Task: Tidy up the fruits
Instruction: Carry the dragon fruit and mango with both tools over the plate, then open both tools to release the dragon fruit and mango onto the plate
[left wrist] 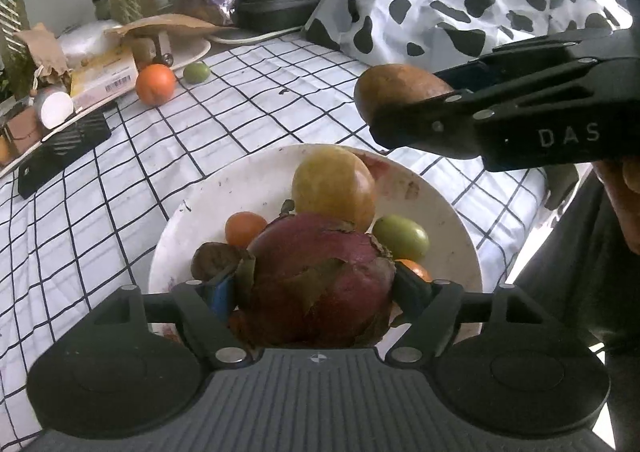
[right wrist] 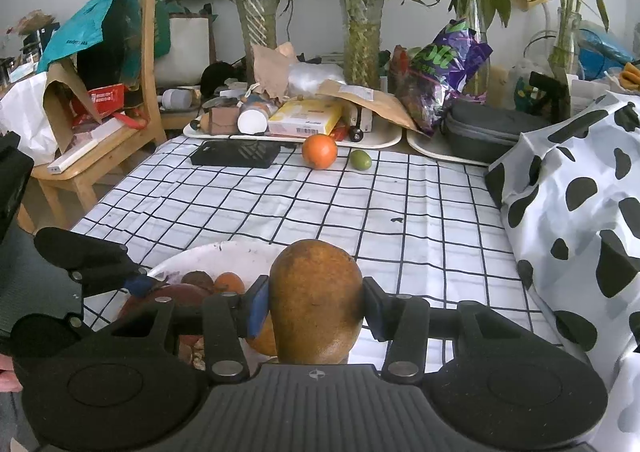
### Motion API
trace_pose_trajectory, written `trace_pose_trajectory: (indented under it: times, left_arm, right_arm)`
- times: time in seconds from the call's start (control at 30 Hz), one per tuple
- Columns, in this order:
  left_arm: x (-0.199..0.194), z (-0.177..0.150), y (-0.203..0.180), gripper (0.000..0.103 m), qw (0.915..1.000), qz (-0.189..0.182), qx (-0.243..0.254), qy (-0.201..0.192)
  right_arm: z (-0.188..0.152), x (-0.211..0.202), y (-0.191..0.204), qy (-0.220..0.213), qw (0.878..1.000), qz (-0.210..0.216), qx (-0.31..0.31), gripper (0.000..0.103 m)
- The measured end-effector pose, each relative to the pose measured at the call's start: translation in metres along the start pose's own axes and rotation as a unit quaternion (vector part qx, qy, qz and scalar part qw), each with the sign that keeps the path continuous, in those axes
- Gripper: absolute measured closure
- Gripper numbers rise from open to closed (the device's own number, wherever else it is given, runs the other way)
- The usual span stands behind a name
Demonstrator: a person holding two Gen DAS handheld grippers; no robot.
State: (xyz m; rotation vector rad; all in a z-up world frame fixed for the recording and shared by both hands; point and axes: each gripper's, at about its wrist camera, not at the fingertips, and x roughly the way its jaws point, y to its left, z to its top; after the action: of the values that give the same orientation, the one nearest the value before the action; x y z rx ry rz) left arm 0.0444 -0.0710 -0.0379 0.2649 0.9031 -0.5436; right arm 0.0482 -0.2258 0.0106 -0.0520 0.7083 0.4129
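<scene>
A white plate (left wrist: 192, 224) on the checked cloth holds a yellow round fruit (left wrist: 334, 184), a small orange fruit (left wrist: 244, 228), a green fruit (left wrist: 402, 238) and a dark brown fruit (left wrist: 212, 260). My left gripper (left wrist: 316, 286) is shut on a red dragon fruit (left wrist: 320, 276) over the plate. My right gripper (right wrist: 314, 306) is shut on a brown mango (right wrist: 316, 300), held above the plate's far right rim; it shows in the left wrist view (left wrist: 396, 90). An orange (right wrist: 319, 151) and a small green fruit (right wrist: 361, 159) lie on the cloth at the far side.
Trays (right wrist: 384, 142) with boxes, jars and paper bags line the table's far edge, behind them glass vases with bamboo (right wrist: 362, 48). A black flat device (right wrist: 236, 154) lies near the orange. A cow-print bag (right wrist: 580, 204) fills the right side. A wooden chair (right wrist: 100, 156) stands left.
</scene>
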Motion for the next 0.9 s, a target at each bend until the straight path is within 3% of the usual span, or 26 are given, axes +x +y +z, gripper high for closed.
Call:
trace_pose_trajectory:
  times: [0.13,0.27,0.5,0.9]
  left_arm:
    - [0.001,0.001,0.001,0.017,0.9999,0.010,-0.004,0.009]
    - [-0.003,0.001,0.004,0.017,0.9997,0.010,-0.011,0.019]
    - [-0.031,-0.007,0.005,0.017,0.9996,-0.007,-0.016,-0.020]
    - [-0.068,-0.020,0.025,0.017,0.9943,0.019,-0.072,-0.077]
  right_arm:
    - [0.000,0.000,0.001,0.002,1.000,0.001,-0.003,0.053]
    - [-0.001,0.002,0.000,0.004,1.000,0.000,-0.002,0.053]
    - [-0.001,-0.001,0.003,0.004,1.000,0.006,0.009,0.053]
    - [0.003,0.006,0.026,0.011,1.000,0.019,0.001,0.053]
